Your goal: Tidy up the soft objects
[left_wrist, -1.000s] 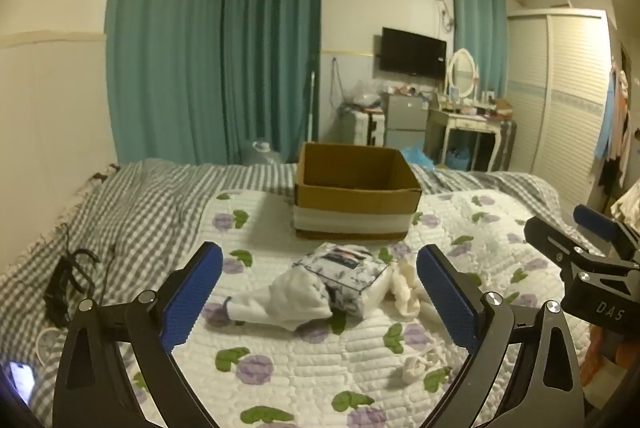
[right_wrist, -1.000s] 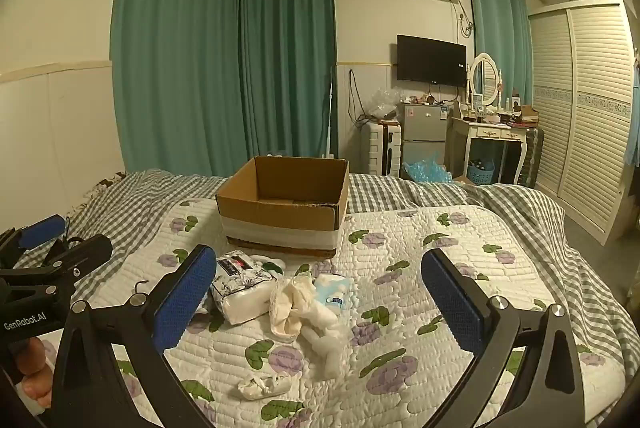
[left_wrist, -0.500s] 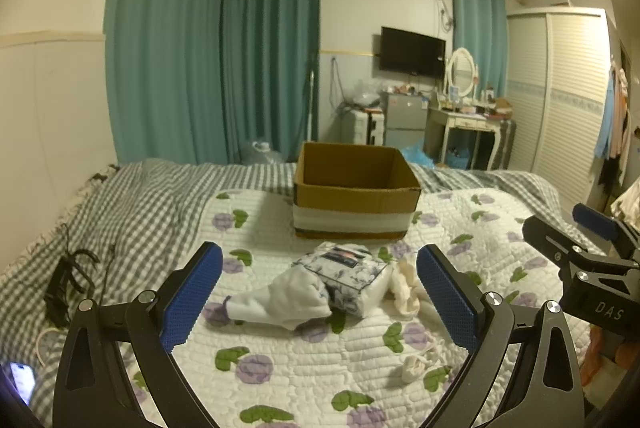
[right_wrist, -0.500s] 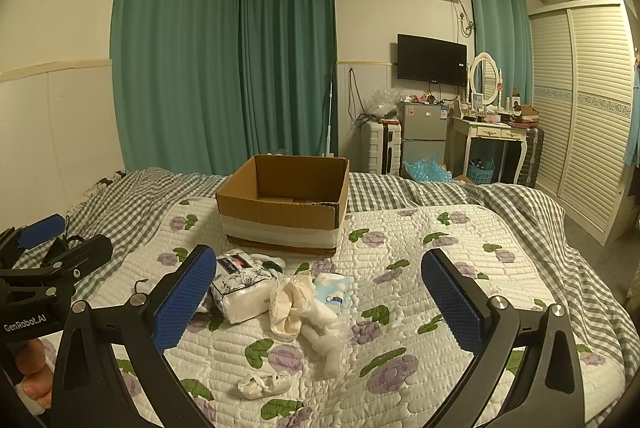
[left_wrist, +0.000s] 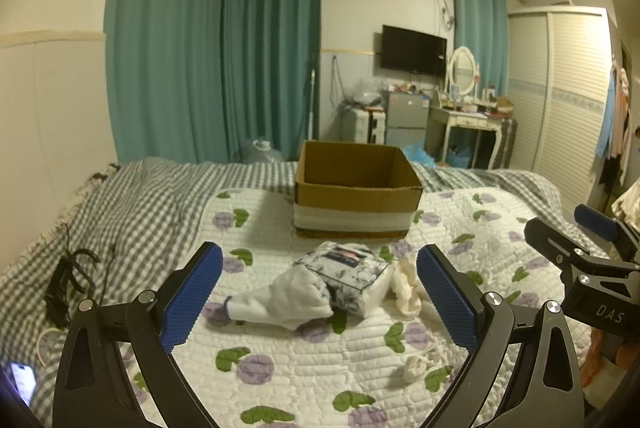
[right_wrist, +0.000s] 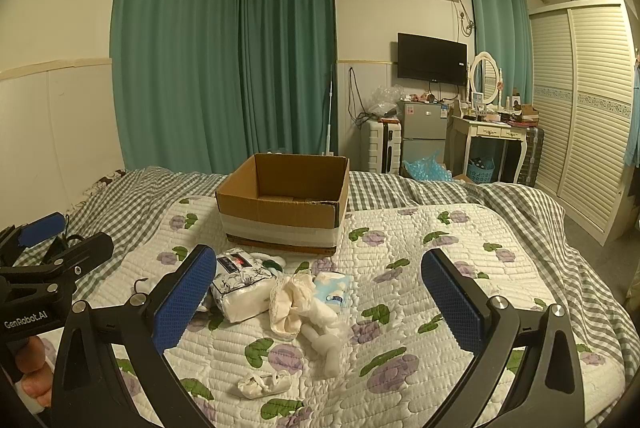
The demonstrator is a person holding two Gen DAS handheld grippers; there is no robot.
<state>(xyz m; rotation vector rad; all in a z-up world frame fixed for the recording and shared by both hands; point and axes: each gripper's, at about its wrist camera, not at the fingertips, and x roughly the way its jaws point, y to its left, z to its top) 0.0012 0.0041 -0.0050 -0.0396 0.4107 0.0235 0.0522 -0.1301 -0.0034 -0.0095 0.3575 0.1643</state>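
Note:
An open cardboard box [left_wrist: 356, 194] [right_wrist: 282, 214] stands on the quilted bed. In front of it lies a heap of soft things: a floral tissue pack [left_wrist: 346, 274] [right_wrist: 242, 282], a white cloth [left_wrist: 282, 298], a cream lace cloth [right_wrist: 290, 302], a light blue pack [right_wrist: 332, 286] and white socks [right_wrist: 322, 334]. A small white sock [left_wrist: 416, 366] [right_wrist: 264, 384] lies nearer. My left gripper [left_wrist: 318, 294] is open and empty above the bed, short of the heap. My right gripper [right_wrist: 318, 304] is open and empty too, framing the heap.
The flowered white quilt [right_wrist: 440, 268] lies over a grey checked blanket [left_wrist: 132, 204]. Black cables [left_wrist: 70, 278] and a lit phone [left_wrist: 22, 382] lie at the bed's left edge. Beyond the bed are teal curtains, a fridge, a dressing table and a wardrobe.

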